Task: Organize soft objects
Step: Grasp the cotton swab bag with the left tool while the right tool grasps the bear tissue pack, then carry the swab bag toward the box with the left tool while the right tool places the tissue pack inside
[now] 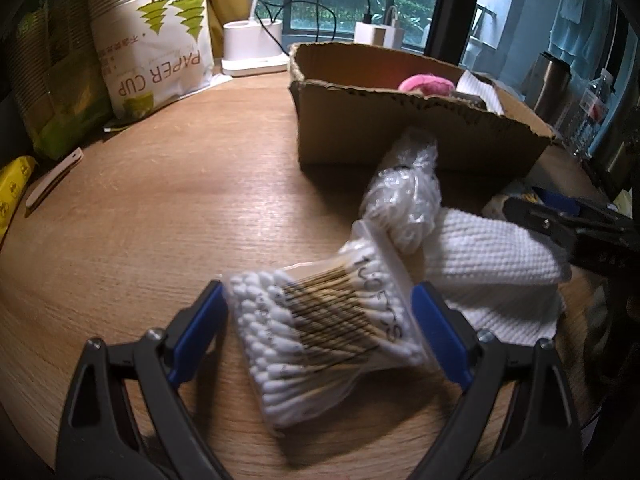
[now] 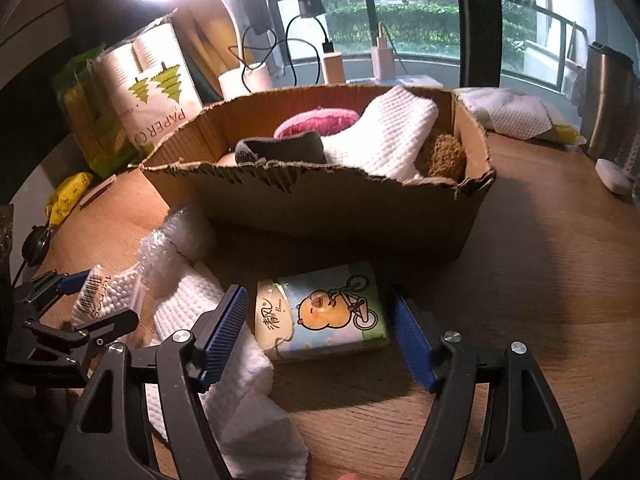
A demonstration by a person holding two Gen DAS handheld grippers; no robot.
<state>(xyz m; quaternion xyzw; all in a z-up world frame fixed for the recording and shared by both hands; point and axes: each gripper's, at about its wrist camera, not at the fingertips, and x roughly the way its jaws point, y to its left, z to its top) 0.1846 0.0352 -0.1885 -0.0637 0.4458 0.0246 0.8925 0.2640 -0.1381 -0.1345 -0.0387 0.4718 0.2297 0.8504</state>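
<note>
Warm brown wood-grain tabletop is seen beneath everything, with a window and green hedge behind. On it, a clear plastic bag of white-tipped cotton swabs is framed by the left gripper, whose blue-padded jaws are spread wide on either side of the bag; whether the pads press it cannot be told. A crumpled roll of clear bubble wrap and a folded white waffle-textured cloth are laid just beyond the swabs. A small pack of tissues printed with a cartoon bear on a bicycle is bracketed by the right gripper, its jaws open and apart from the pack. Behind stands a torn-edged brown cardboard box, in which a pink plush item, a dark grey fabric piece and another white waffle cloth are held. A paper-cup package is propped at the far left.
</note>
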